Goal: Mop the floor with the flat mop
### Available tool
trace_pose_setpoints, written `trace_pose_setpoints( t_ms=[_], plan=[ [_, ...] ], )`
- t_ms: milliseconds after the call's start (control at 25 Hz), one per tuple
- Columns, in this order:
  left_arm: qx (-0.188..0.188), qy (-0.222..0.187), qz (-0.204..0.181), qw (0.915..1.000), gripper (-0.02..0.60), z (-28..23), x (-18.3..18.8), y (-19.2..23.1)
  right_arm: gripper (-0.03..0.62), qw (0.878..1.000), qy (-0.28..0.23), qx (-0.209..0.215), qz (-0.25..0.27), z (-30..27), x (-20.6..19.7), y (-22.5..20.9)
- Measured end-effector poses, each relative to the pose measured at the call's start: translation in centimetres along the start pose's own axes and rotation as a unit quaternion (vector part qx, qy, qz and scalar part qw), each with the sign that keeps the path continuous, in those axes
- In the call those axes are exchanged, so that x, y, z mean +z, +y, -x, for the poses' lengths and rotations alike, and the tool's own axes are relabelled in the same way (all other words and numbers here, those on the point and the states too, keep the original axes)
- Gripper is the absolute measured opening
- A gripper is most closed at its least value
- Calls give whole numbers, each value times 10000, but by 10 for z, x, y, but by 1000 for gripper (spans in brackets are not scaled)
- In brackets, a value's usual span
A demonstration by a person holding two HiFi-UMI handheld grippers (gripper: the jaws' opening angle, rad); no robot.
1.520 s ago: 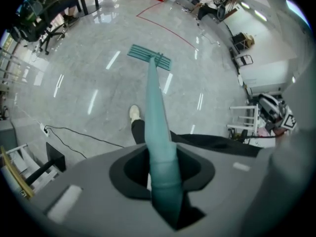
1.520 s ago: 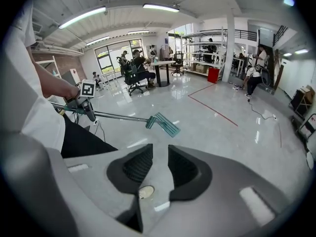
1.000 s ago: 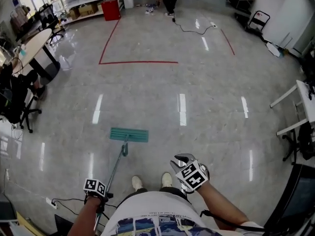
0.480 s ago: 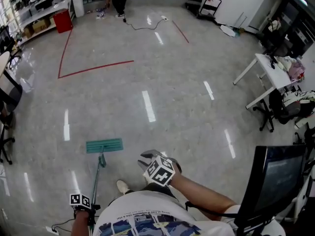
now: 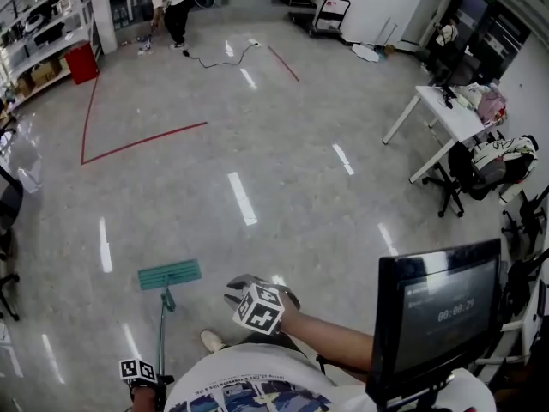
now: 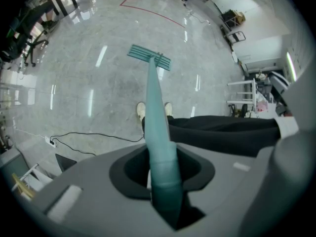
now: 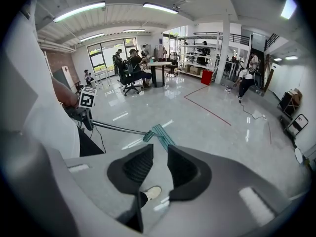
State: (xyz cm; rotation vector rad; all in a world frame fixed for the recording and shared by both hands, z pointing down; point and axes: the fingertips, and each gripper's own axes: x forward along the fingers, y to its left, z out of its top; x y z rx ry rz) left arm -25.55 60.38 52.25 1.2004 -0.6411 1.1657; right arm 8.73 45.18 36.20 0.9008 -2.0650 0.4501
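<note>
Down on the shiny floor (image 5: 283,187), just ahead of the white shoe (image 5: 212,341): the flat mop (image 5: 169,274), green pad lying flat. Gripping its long pole (image 5: 161,329) near the top end with the left hand-held gripper (image 6: 165,179), squeezed tight around the pole and nothing else. Holding the right hand-held gripper (image 7: 159,168) up in the air off to the side of the pole, a little bit open, with nothing inside and not touching the mop at all. Looks like the middle of mopping, done one-handed, with the pad down and ready for a push or a pull. Hard to tell how much of the floor is done already; no wet trail to see. Next, probably best to bring the right hand-held gripper over to the pole, lower down than the left one, and close it there. Then push the pad forward over the open floor toward the red line (image 5: 141,144), minding the black cord (image 6: 85,132) behind the feet.
</note>
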Motion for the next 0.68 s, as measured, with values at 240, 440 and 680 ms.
trace_pose_setpoints(
  t_ms=[240,440,680],
  plan=[
    [-19,17,52,10000,127,-4,-1,1,97,10000,18,1,63,-3,0,-2],
    [13,77,76,9999,127,-4,0,5,97,9999,59,-5,84,-8,1,-5],
    [-12,87,133,9999,127,-16,4,5,97,9999,71,-3,137,-16,-5,-10]
  ],
)
